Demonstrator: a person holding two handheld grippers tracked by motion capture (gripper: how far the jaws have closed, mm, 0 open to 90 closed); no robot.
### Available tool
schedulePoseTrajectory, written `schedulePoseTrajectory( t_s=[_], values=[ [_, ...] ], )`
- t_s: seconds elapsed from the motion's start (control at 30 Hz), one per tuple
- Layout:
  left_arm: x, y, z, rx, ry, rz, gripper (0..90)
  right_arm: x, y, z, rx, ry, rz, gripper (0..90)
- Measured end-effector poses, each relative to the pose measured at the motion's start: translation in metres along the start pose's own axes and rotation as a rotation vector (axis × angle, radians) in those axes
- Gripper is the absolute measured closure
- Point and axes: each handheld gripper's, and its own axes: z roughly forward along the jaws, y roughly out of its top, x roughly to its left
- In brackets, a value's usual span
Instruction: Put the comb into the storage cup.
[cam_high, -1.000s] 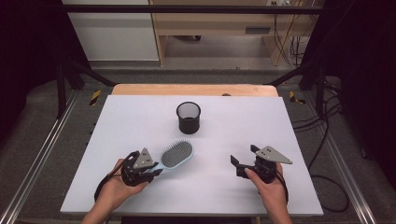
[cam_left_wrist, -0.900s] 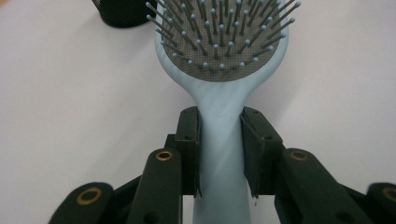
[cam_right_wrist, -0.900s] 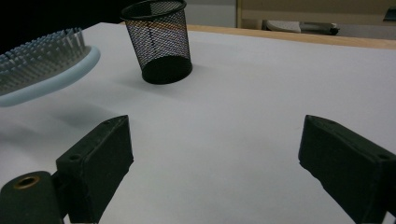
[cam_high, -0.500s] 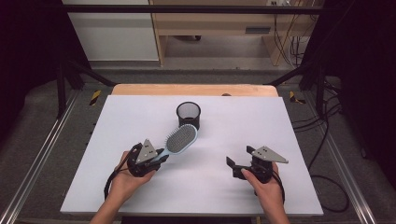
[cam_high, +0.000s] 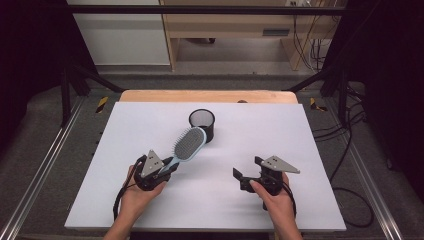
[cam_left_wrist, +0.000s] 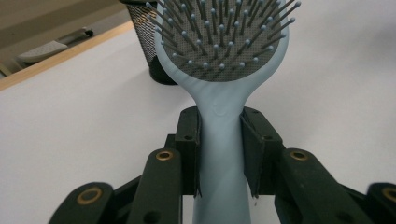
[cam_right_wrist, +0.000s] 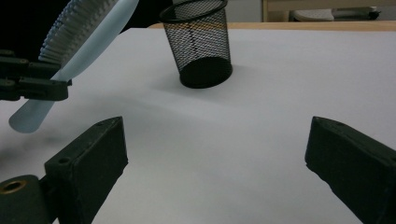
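A light blue hairbrush (cam_high: 187, 144) is lifted off the white table, its bristled head tilted up toward a black mesh cup (cam_high: 202, 124). My left gripper (cam_high: 165, 170) is shut on the brush's handle (cam_left_wrist: 220, 154); both pads press its sides, and the head (cam_left_wrist: 224, 37) rises in front of the cup (cam_left_wrist: 152, 42). My right gripper (cam_high: 241, 179) stands open at the front right of the table with nothing between its jaws. From it I see the cup (cam_right_wrist: 200, 44) upright ahead and the held hairbrush (cam_right_wrist: 77, 51) at the left.
The white tabletop (cam_high: 270, 130) has bare room around the cup and between the hands. A wooden strip (cam_high: 207, 96) runs along its far edge. Black frame posts and cables stand on the floor to both sides.
My left gripper has lifted the hairbrush off the table and swung its head up toward the cup. My right gripper has shifted a little to the left.
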Motion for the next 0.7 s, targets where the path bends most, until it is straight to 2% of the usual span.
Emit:
schedulePoseTrajectory(
  t_s=[0.03, 0.17, 0.2, 0.23, 0.27, 0.4, 0.6, 0.7],
  values=[
    [0.001, 0.0, -0.001, -0.017, 0.018, -0.012, 69.7, 0.002, 0.001, 0.002, 0.006, 0.005, -0.005, 5.9],
    [0.002, -0.001, -0.003, -0.036, 0.041, -0.028, 69.7, 0.013, 0.008, 0.01, 0.003, 0.042, 0.017, 5.4],
    [0.003, -0.001, -0.004, -0.047, 0.043, -0.039, 69.7, 0.02, 0.014, 0.017, 0.001, 0.064, 0.023, 5.4],
    [0.003, -0.001, -0.004, -0.047, 0.043, -0.039, 69.7, 0.02, 0.014, 0.017, 0.001, 0.064, 0.023, 5.4],
    [0.003, -0.001, -0.005, -0.055, 0.037, -0.052, 69.7, 0.028, 0.021, 0.025, -0.008, 0.096, 0.033, 5.1],
    [0.003, -0.001, -0.008, -0.075, 0.049, -0.058, 69.7, 0.04, 0.033, 0.039, -0.022, 0.133, 0.045, 5.0],
    [0.001, -0.001, -0.01, -0.096, 0.074, -0.07, 69.7, 0.058, 0.045, 0.058, -0.055, 0.164, 0.068, 5.0],
    [0.001, -0.001, -0.01, -0.104, 0.067, -0.075, 69.7, 0.063, 0.047, 0.065, -0.057, 0.178, 0.077, 5.0]
  ],
)
